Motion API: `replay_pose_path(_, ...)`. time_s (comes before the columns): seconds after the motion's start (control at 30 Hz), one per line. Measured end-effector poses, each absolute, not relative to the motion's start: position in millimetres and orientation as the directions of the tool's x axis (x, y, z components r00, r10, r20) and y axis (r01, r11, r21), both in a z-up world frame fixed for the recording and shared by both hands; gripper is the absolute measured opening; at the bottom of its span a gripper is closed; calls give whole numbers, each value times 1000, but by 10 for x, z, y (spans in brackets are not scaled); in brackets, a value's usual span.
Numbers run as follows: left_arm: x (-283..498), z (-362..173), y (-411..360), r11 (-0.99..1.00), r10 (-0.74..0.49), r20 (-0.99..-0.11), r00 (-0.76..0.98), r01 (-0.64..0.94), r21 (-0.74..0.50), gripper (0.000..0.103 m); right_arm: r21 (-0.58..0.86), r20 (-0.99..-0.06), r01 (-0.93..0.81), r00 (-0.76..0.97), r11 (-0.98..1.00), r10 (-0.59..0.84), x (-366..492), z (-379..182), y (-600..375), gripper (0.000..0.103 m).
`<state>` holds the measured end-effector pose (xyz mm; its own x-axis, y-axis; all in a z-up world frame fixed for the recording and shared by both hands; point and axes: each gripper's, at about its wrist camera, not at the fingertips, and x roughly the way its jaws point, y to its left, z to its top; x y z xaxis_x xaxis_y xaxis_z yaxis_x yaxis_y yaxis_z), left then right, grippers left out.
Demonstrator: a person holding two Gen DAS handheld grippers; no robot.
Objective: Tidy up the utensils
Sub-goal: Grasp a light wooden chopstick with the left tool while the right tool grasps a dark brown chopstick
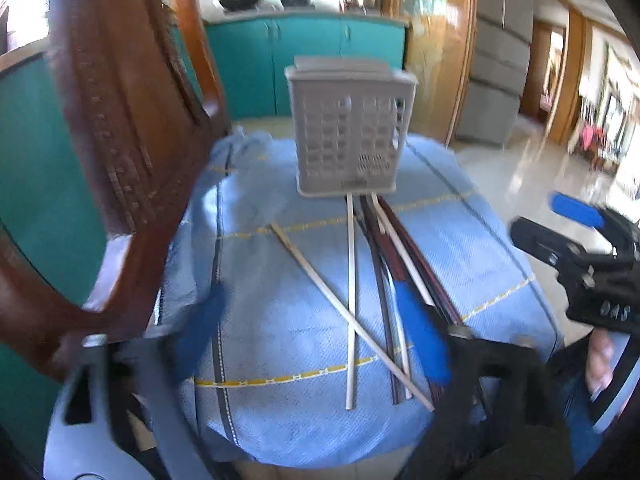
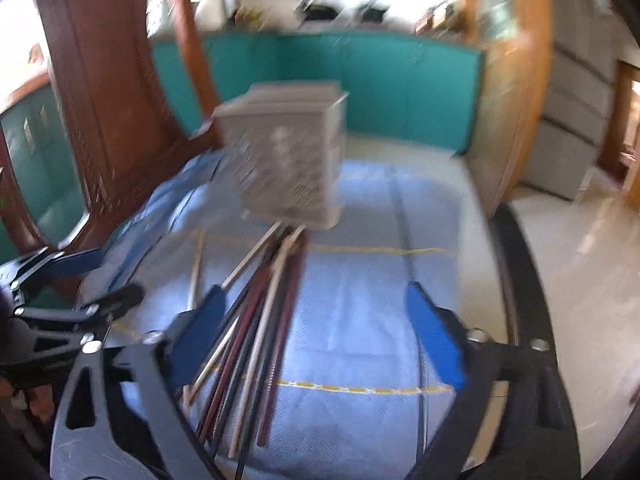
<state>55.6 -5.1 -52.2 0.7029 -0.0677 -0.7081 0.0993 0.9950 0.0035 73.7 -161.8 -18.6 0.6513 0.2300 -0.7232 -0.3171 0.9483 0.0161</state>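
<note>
Chopsticks (image 1: 352, 292) all lie loose on the blue cloth (image 1: 280, 320) near the gray basket (image 1: 348, 128), none inside yet, and both tongs (image 1: 320, 332) (image 2: 316, 344) are spread, holding nothing.

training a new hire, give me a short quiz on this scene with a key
1. True or false: the chopsticks already stand in the basket.
2. What covers the surface under the chopsticks?
3. Pick one. The basket is: A) lying on its side, B) upright beyond the chopsticks, C) held in a gripper.

Key:
1. False; they lie loose on the cloth.
2. A blue cloth.
3. B. Neither the left gripper nor the right gripper holds anything; the fingers stand apart.
</note>
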Motion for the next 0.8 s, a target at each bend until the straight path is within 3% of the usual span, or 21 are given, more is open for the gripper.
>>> replay_pose_path(0.03,630,-535,-65,993,-82,-731,677,114,-6,53,-15,-753,-311,629,950,193,928,-218,-1559,65)
replay_pose_path(0.13,988,-565,-84,981,-170,-823,541,174,-89,36,-10,-850,-355,496,935,179,1388,-439,-1425,37)
replay_pose_path(0.23,1381,-601,-79,978,-184,-873,452,176,-115,26,113,-896,-311,379,944,232,1729,-709,-1437,20)
replay_pose_path(0.27,1466,-614,-65,980,-176,-878,445,167,-112,24,216,-888,-293,338,931,312,1822,-800,-1474,18)
replay_pose_path(0.33,1594,-649,-15,983,-159,-883,441,149,-103,20,268,-885,-269,311,925,347,1900,-899,-1497,17)
replay_pose_path(0.8,1956,-1109,163,990,-140,-935,327,50,-131,20,265,-882,-271,320,925,346,2298,-1066,-1203,18)
